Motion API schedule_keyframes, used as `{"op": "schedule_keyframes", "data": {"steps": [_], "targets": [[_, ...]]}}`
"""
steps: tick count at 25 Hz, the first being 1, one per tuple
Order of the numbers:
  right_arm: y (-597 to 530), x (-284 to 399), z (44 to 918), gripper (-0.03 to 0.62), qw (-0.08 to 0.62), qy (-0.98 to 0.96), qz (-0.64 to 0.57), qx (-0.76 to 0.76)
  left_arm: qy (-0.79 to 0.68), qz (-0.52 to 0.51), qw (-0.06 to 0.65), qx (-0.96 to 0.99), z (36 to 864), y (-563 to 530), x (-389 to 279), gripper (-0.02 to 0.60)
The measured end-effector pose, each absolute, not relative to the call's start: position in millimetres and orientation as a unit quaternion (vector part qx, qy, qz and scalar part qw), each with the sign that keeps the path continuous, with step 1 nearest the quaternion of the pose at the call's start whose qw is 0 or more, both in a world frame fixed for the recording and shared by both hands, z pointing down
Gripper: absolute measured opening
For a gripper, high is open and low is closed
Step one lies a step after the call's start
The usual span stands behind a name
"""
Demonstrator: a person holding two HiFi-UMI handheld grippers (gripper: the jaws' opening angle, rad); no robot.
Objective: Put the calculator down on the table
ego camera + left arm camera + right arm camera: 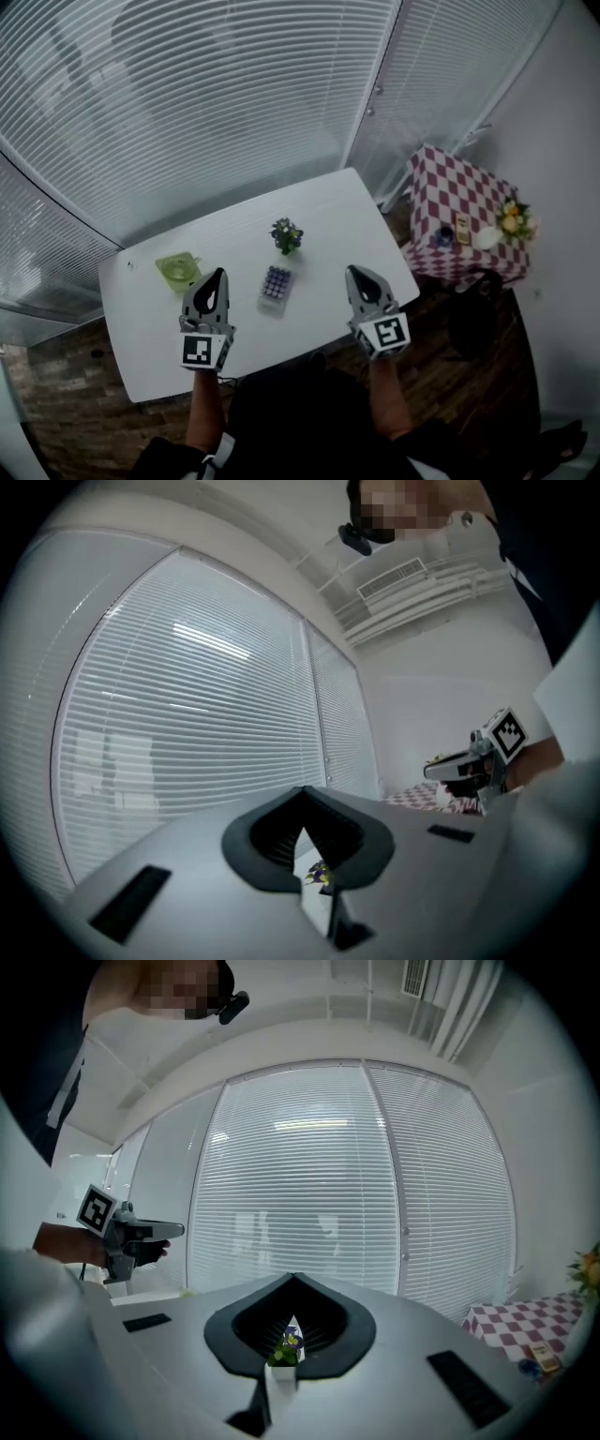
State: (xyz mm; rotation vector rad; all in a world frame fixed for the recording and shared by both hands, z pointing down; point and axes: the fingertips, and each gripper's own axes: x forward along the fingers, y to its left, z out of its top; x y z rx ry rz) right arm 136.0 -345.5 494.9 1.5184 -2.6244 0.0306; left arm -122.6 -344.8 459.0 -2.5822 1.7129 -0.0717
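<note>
The calculator [275,284], a small pale slab with dark keys, lies flat on the white table [319,211], between the two grippers and apart from both. My left gripper [217,275] hovers just left of it, jaws shut with nothing in them. My right gripper [355,273] hovers to its right, also shut and holding nothing. In the left gripper view the shut jaws [302,803] point level toward the window blinds, and the right gripper [461,766] shows at the side. From the right gripper view [293,1290] the left gripper [141,1234] is seen at far left.
A small potted flower [286,234] stands just beyond the calculator, and a green dish [177,270] sits at the table's left. To the right is a side table under a red checked cloth [459,211] with small items. White blinds [234,103] close off the far side.
</note>
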Motion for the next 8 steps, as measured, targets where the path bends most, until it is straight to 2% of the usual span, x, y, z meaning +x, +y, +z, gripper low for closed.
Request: {"op": "schedule_keyframes", "data": {"steps": [4,8], "targets": [[-345,134,495,0.005,0.057,-0.867,0.007,0.496,0.547,-0.026,-0.012,-0.837,466,-341,-133,0.006],[-345,133,499,0.005,0.054,-0.873,0.009,0.485,0.534,0.047,-0.030,-0.844,448,-339,-134,0.006]]}}
